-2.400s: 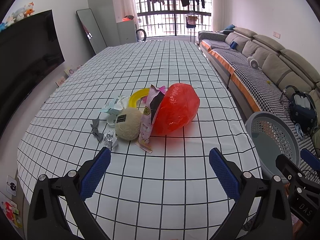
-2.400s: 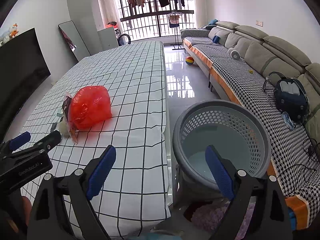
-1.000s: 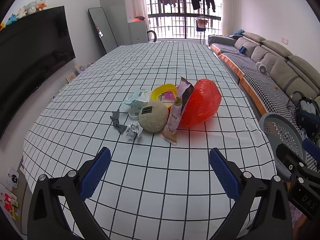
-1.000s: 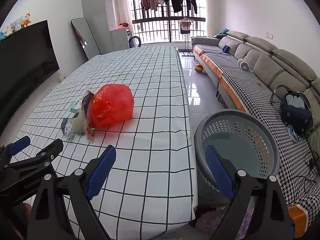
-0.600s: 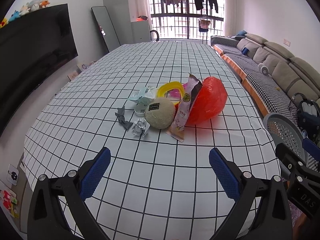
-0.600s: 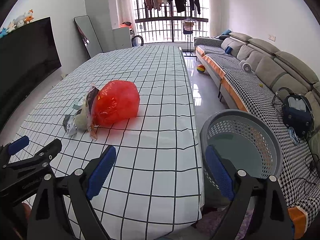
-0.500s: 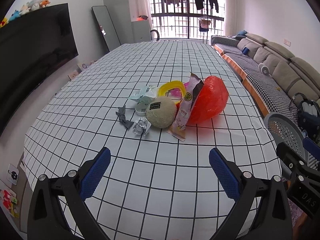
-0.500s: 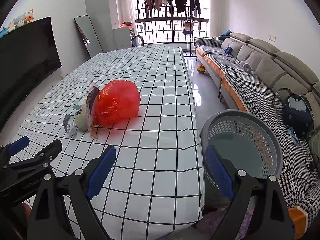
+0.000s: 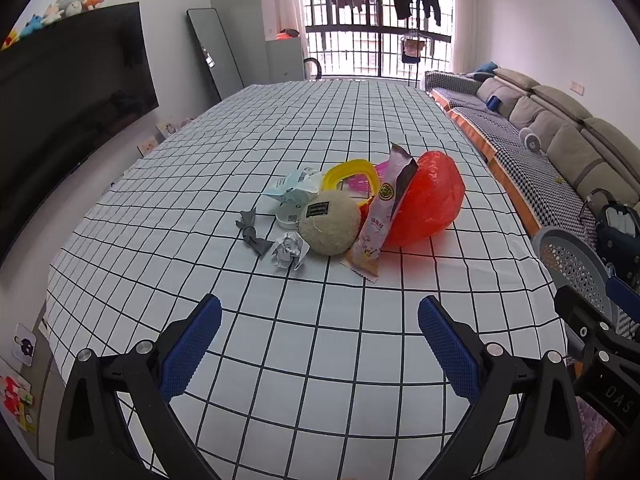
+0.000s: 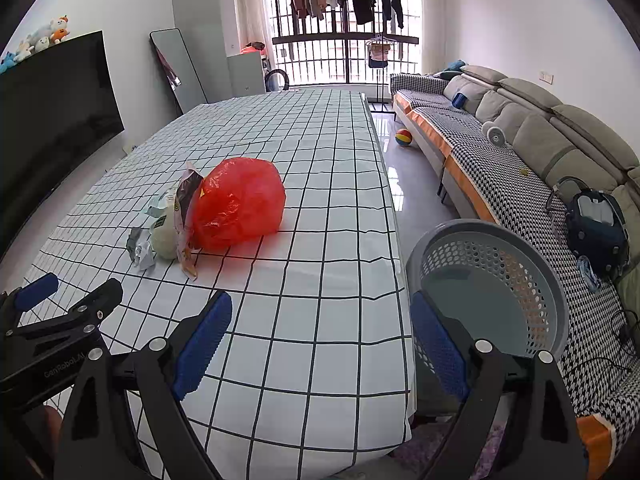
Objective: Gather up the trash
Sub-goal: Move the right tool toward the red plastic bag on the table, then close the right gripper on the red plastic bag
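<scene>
While both my left gripper (image 9: 320,332) and right gripper (image 10: 322,330) hung wide and empty, the red plastic bag (image 9: 428,208) lay left of the grey basket (image 10: 486,280); light, soft, slippery, I judged, best pinched at a crinkled fold.

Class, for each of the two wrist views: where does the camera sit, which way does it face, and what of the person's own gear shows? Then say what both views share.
Left wrist: sits behind the open left tongs, facing the trash pile on the checked table; right tongs' tip at right edge.
Right wrist: sits behind the open right tongs, over the table's right edge, facing table and grey basket; left tongs at left.
Shared: red bag, basket, sofa.
</scene>
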`<state>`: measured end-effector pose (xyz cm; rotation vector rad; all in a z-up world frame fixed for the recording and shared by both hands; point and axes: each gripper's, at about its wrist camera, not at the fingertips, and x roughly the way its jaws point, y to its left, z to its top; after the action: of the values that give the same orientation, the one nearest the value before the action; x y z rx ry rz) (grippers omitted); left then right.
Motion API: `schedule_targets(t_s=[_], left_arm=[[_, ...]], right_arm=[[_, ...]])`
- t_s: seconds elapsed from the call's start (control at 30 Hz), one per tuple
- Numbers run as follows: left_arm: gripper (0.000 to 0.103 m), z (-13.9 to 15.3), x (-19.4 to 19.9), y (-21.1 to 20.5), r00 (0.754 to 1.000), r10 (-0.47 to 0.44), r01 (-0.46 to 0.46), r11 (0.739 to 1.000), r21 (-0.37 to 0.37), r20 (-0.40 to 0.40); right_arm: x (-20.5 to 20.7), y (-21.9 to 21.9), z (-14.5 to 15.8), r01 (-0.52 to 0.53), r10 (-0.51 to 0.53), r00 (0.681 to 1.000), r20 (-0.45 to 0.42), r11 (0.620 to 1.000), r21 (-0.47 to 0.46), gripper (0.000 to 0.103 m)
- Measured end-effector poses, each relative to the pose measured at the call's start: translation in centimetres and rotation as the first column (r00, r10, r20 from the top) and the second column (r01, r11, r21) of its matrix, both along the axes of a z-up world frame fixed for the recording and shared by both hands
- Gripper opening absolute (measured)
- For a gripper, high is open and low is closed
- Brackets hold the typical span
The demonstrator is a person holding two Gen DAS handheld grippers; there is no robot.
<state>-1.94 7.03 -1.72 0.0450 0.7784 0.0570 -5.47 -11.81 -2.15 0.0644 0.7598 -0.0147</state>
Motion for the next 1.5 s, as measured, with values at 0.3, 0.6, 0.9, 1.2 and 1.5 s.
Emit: schedule_targets(t_s=[0.3,0.6,0.9,1.2,1.5], left_arm=[[0.097,-1.0,0.6,2.2,0.998,0.056,-0.056,0.998,0.003,-0.014],[0.097,-1.2,1.8,6.0,0.991,0.130,-0.130,0.992,-0.005,-0.006],[0.097,-2.1,3.1,6.6,0.990,0.138,-0.137,0.990,0.014,-0.011],[0.097,-2.5,3.6,6.3,0.993,0.118,-0.119,0.993,-0.015,-0.017],[0.097,-2.4,3.7,5.8,0.994,0.105,-0.105,0.994,-0.029,-0.015]], right_arm=[[0.7,0.4,-1.2,-0.041,0.041,0.999,-0.021,0.999,0.032,0.087],[4.1,3.0,-1.9,-0.124,0.126,0.992,-0.030,0.991,0.055,0.087],[10.1,5.1,-1.7,-0.146,0.147,0.989,-0.032,0.988,0.051,0.087],[15.8,6.3,-3.5,-0.146,0.150,0.984,-0.095,0.988,0.055,0.087],[16.9,6.7,-4.1,-0.182,0.190,0.975,-0.114,0.980,0.079,0.047]])
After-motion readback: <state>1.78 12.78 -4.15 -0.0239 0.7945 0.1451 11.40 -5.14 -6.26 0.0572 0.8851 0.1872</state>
